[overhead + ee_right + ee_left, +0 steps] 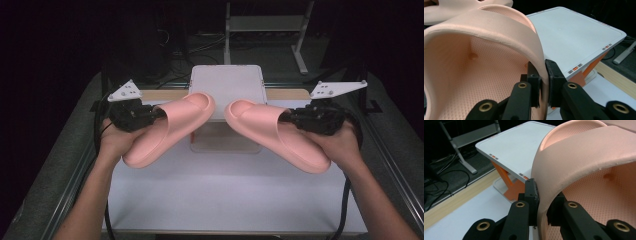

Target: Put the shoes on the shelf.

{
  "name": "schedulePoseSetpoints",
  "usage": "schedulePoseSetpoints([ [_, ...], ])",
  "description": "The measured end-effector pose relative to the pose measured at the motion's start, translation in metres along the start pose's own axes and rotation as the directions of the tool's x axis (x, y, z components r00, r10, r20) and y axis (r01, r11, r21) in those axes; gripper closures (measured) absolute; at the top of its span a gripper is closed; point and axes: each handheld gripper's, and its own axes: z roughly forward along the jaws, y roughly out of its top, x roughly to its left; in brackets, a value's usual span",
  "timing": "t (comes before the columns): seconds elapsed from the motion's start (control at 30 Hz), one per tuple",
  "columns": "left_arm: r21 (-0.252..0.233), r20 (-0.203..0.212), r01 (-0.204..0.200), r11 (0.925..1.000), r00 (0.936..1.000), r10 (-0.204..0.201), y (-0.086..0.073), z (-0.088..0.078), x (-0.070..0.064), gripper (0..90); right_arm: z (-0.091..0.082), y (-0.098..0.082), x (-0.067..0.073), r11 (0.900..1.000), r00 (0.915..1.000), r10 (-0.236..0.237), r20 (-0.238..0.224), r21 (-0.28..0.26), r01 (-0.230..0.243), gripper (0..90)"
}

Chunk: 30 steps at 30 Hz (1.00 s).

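Pink slippers, 2 of them, hang in the air above the white table (225, 195), toes toward the white stand (227, 87) at its far edge. Left slipper (167, 127) sits left of that stand, its strap clamped by the left gripper (541, 202). Right slipper (275, 132) sits right of the stand, its strap pinched by the right gripper (543, 82).

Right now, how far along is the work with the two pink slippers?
Done: both slippers are picked up. The left gripper is shut on the strap of the left slipper, and the right gripper on the strap of the right slipper. In hand: both hang above the white table, toes toward the white stand. Left: probably setting them on it.
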Motion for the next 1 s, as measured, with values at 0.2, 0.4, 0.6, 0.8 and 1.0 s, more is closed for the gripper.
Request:
schedulePoseSetpoints([
  [0.2, 0.011, -0.010, 0.006, 0.9999, 0.9999, -0.006, 0.008, 0.008, 0.009, 80.8, 0.011, 0.011, -0.012, 1.000, 1.0000, 0.003, 0.005, 0.011, -0.003, 82.2],
  [0.4, 0.028, -0.020, 0.008, 0.9996, 0.9998, -0.007, 0.017, 0.019, 0.017, 80.8, 0.018, 0.017, -0.022, 1.000, 0.9998, 0.009, 0.016, -0.001, -0.009, 82.3],
  [0.6, 0.031, -0.034, 0.015, 0.9994, 0.9993, -0.014, 0.025, 0.026, 0.025, 80.8, 0.024, 0.020, -0.033, 1.000, 0.9993, 0.023, 0.030, 0.005, -0.023, 82.3],
  [0.8, 0.037, -0.046, 0.030, 0.9989, 0.9985, -0.028, 0.032, 0.034, 0.034, 80.8, 0.031, 0.027, -0.044, 0.999, 0.9985, 0.034, 0.043, 0.017, -0.034, 82.3],
  [1.0, 0.043, -0.053, 0.044, 0.9981, 0.9977, -0.042, 0.036, 0.042, 0.042, 80.8, 0.039, 0.036, -0.051, 0.999, 0.9979, 0.038, 0.053, 0.021, -0.039, 82.4],
])
